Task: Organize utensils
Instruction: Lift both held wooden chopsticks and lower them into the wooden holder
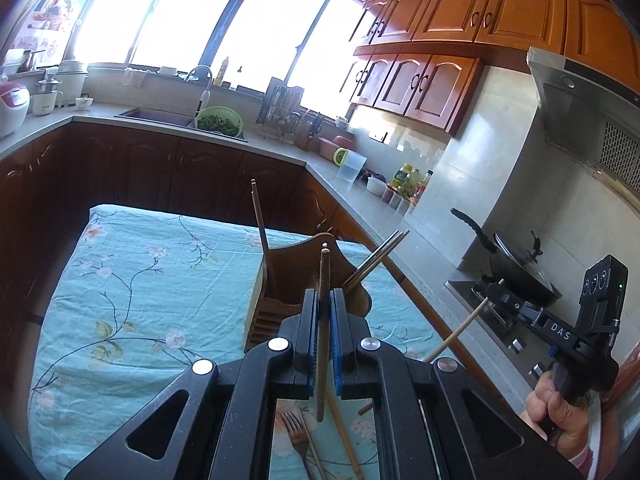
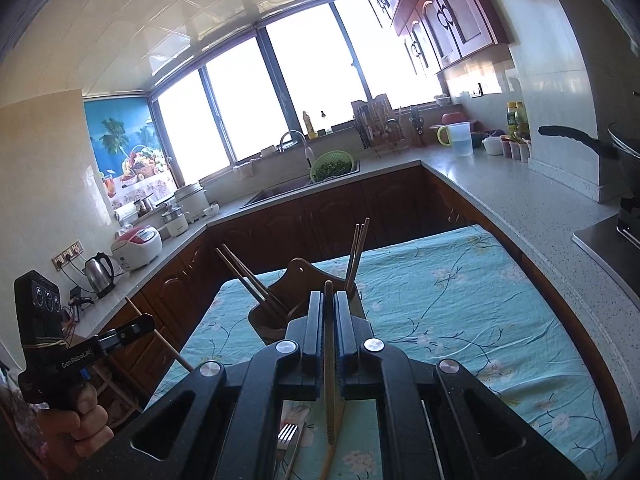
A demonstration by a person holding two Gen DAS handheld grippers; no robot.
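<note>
My left gripper (image 1: 325, 294) is shut on a dark wooden chopstick (image 1: 323, 320) held upright, just in front of the wooden utensil holder (image 1: 296, 280). The holder stands on the floral tablecloth (image 1: 140, 280) and has chopsticks in its left (image 1: 262, 236) and right (image 1: 378, 258) compartments. My right gripper (image 2: 329, 296) is shut on a light wooden chopstick (image 2: 329, 360), close behind the same holder (image 2: 280, 304). In the left wrist view the right gripper (image 1: 494, 294) shows at the right with its chopstick (image 1: 456, 332). A fork (image 1: 296, 432) and more chopsticks (image 1: 344, 436) lie on the cloth below.
The kitchen counter (image 1: 352, 196) runs close along the table's right side, with a stove and black pan (image 1: 516, 260). A sink with a green colander (image 1: 220, 120) is at the back. A kettle (image 2: 98, 274) and rice cooker (image 2: 136, 248) stand on the left counter.
</note>
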